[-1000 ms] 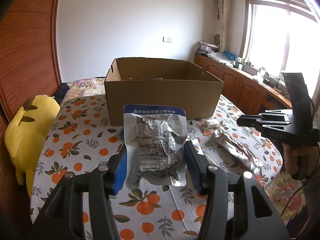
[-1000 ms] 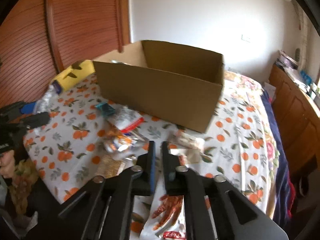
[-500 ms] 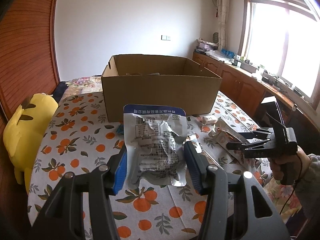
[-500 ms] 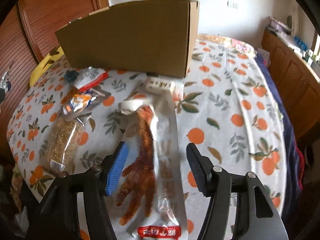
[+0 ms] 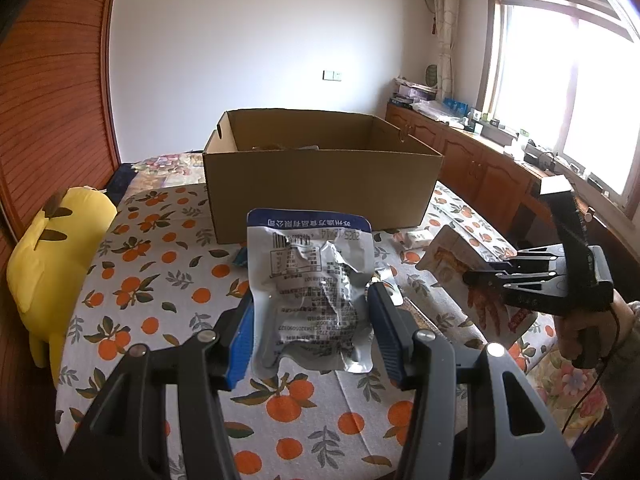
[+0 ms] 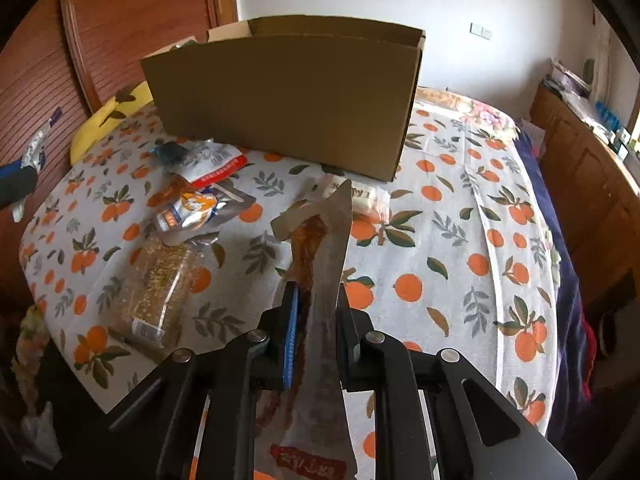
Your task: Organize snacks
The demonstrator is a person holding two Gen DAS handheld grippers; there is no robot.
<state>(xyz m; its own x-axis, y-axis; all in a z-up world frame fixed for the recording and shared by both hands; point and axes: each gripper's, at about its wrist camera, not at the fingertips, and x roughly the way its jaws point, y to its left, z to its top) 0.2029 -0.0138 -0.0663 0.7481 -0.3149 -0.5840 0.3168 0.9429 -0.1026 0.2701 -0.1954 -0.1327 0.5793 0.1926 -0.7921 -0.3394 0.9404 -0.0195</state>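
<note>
The left gripper [image 5: 310,326] clamps a crinkled silver foil pouch [image 5: 311,292] above the orange-print surface [image 5: 152,280]; the right gripper [image 6: 316,312] pinches a clear chicken-foot packet [image 6: 320,264], both before the open brown cardboard box [image 5: 320,184] at the far edge

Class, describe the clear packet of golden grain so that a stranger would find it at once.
Start at the cardboard box on the orange-print tablecloth. A trail of snacks runs from it toward the near left edge; the grain packet lies last. It alone is clear.
</note>
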